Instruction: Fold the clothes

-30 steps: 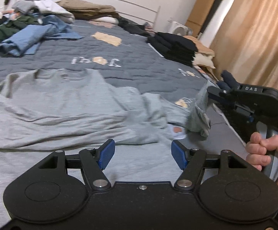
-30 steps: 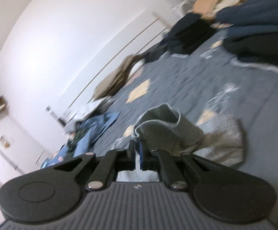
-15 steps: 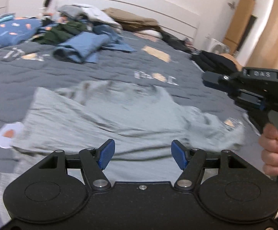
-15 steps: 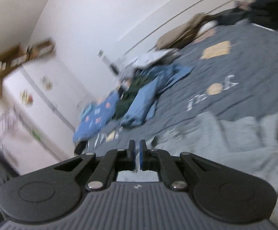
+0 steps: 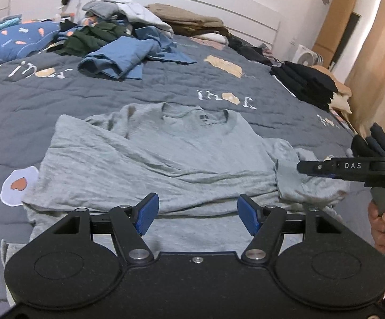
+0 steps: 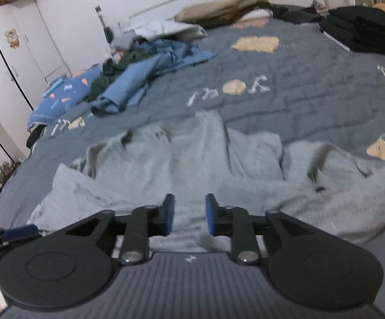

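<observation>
From the left wrist, the left gripper (image 5: pixel 197 214) hangs with jaws apart and empty over the near hem of the grey T-shirt (image 5: pixel 166 156), which lies by the bed's (image 5: pixel 272 101) near edge; its bunched right sleeve could spoil a fold. From the right wrist, the right gripper (image 6: pixel 189 214), jaws just parting and empty, could pinch only one layer.

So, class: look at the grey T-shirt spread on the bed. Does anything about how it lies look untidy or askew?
Yes. The grey cotton T-shirt lies wrinkled on the dark quilted bedcover, and its sleeve on the right is bunched up rather than flat.
</observation>
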{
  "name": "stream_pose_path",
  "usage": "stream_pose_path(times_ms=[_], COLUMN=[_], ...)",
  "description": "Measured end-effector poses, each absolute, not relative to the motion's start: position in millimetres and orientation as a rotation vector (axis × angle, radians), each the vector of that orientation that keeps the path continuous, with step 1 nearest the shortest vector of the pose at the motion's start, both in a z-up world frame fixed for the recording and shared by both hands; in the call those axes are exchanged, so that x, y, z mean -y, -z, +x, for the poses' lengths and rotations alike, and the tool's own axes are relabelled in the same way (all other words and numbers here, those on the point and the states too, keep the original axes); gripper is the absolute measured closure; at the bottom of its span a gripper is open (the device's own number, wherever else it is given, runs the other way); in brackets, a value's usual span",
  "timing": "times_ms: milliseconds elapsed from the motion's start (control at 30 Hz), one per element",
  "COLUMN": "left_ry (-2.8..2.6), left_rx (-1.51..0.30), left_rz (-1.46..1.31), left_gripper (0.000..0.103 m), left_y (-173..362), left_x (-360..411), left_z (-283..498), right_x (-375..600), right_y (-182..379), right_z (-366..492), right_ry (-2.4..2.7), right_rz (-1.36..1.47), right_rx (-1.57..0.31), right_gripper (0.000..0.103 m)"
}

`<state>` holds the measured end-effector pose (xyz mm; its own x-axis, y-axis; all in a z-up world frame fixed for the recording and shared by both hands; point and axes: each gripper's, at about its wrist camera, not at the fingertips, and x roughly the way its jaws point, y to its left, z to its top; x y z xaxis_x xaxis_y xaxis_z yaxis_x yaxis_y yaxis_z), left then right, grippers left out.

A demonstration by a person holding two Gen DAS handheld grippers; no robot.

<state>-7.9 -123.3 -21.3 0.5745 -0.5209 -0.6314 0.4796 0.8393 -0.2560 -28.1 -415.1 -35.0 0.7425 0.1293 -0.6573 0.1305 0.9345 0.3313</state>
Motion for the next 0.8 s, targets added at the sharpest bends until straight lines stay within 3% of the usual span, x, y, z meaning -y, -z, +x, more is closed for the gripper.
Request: stream_pose_path(times_ms=[67, 333, 500, 667, 800], left_ry=[0.591, 0.634, 0.66, 0.667, 0.67], left_rx=[-0.76, -0.753, -0.759, -0.759, -0.755], left_rz=[-0.051, -0.02, 0.001, 0.006, 0.013], left_gripper=[0.037, 0.034, 0.033, 0.033, 0.033], left_y=[23.3, 25.1, 28.0, 28.6, 28.9], left_x=[127.9, 154.2, 169.7, 176.4, 178.8], left_z=[-9.2, -17.1, -21.0, -23.4, -25.6], right_x=[421.7, 458.9, 471.1, 468.0, 477.9], right_y=[41.3, 65.6, 67.0, 54.1, 67.4], right_z=[-31.8, -51.2, -62.2, -72.4, -72.9], right_ry=[-0.028, 0.041, 0.113, 0.13, 0.134], right_rz=[0.438, 0.777, 0.776, 0.679, 0.785], right_rx=[-0.756, -0.794, -0.822, -0.798, -0.803], right_gripper=[0.068, 0.064, 0.059, 0.042, 0.042])
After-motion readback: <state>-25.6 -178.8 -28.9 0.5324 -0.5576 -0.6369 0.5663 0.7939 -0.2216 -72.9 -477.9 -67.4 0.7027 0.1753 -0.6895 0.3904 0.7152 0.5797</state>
